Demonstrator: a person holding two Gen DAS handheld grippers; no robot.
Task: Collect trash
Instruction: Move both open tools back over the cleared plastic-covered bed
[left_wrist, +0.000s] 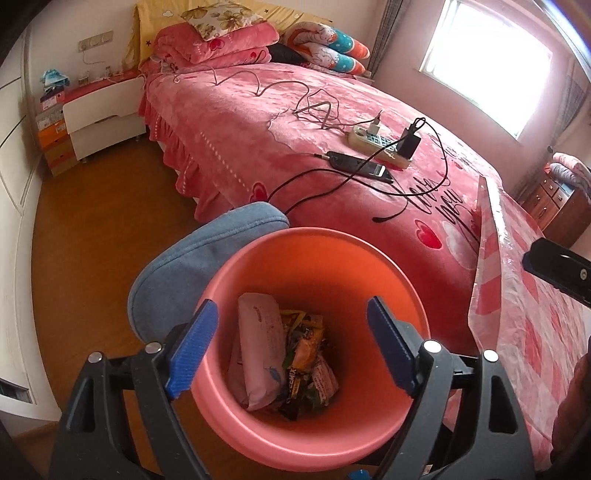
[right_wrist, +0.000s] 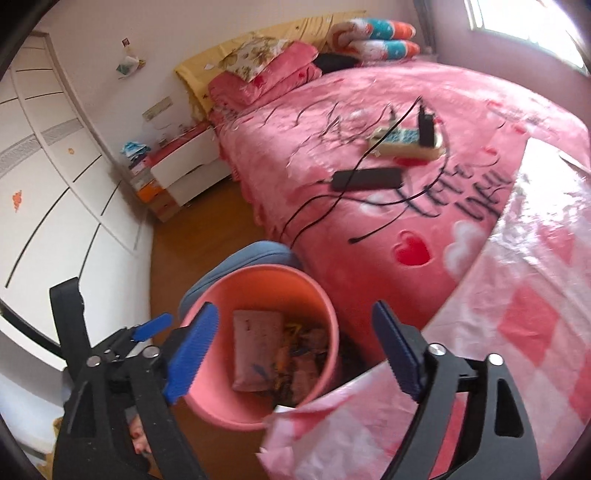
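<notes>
The left gripper (left_wrist: 291, 347) has its blue-padded jaws spread wide, nothing between the pads; they frame the mouth of a pink plastic bin (left_wrist: 332, 266) that sits directly below and ahead of them. Inside the bin, between the two jaws as seen from the left wrist, lie a pale pink wrapped packet (left_wrist: 256, 354) toward the left jaw and a heap of yellow and orange snack wrappers (left_wrist: 308, 354) beside it, nearer the middle. A blue cushioned seat (left_wrist: 192, 258) sits just behind the bin, past the left jaw's tip.

The right gripper (right_wrist: 295, 350) also stands with its jaws wide apart and holds nothing. The bin (right_wrist: 325, 306) lies between its jaws, closer to the left one, with the packet (right_wrist: 255, 350) visible in it. Under the right jaw spreads a pink-and-white checked plastic sheet (right_wrist: 517, 332), its edge touching the bin's near rim. Beyond both jaws is a bed with a pink heart-printed cover (left_wrist: 295, 129), carrying a power strip (left_wrist: 376, 144), a phone (left_wrist: 358, 166) and black cables
</notes>
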